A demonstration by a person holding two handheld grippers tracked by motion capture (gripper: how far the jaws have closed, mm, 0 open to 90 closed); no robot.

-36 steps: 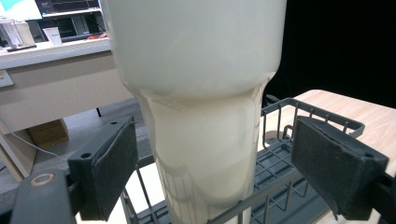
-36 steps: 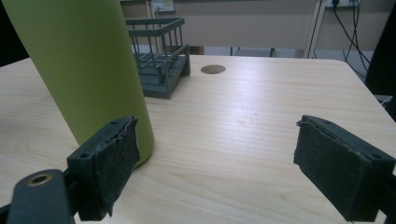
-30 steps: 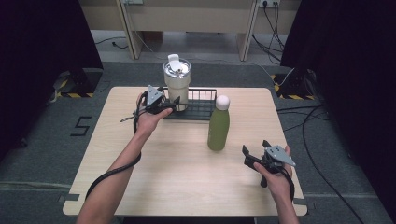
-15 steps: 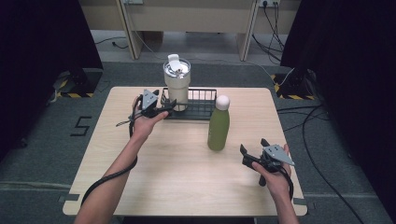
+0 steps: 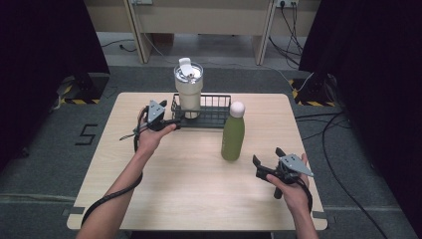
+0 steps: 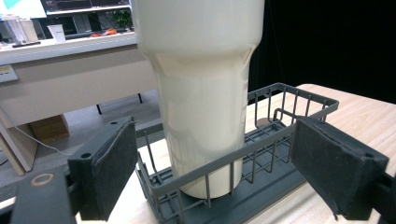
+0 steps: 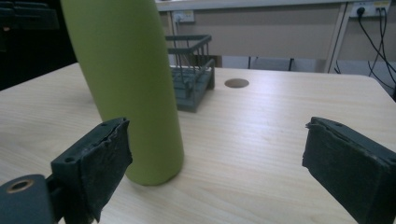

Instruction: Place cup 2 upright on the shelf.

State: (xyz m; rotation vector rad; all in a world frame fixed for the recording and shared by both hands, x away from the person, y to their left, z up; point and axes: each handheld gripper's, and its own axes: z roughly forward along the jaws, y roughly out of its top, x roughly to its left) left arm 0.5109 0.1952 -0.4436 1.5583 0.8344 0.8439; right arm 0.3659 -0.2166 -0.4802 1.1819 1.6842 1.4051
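A cream tumbler (image 5: 188, 92) with a lid stands in the left end of a dark wire basket (image 5: 214, 119) at the table's far side. My left gripper (image 5: 171, 121) is level at the basket's left end. In the left gripper view its jaws (image 6: 224, 172) stand wide apart around the basket's corner (image 6: 280, 107) and the tumbler (image 6: 201, 93), and the pads press on nothing. A green bottle (image 5: 233, 134) with a white cap stands upright mid-table. My right gripper (image 5: 267, 157) is to its right and nearer; its jaws have just been opening, with nothing between them. The bottle (image 7: 130, 84) is just beyond the left jaw.
The light wooden table (image 5: 189, 189) has bare room in front and on the left. A round hole (image 7: 236, 83) sits in the tabletop by the basket. Behind the table are a desk and cables on the floor. Dark curtains flank both sides.
The right gripper's jaws have spread wider beside the green bottle. The left hand has crept slightly left and nearer along the basket's end. Bottle, tumbler and basket have not moved.
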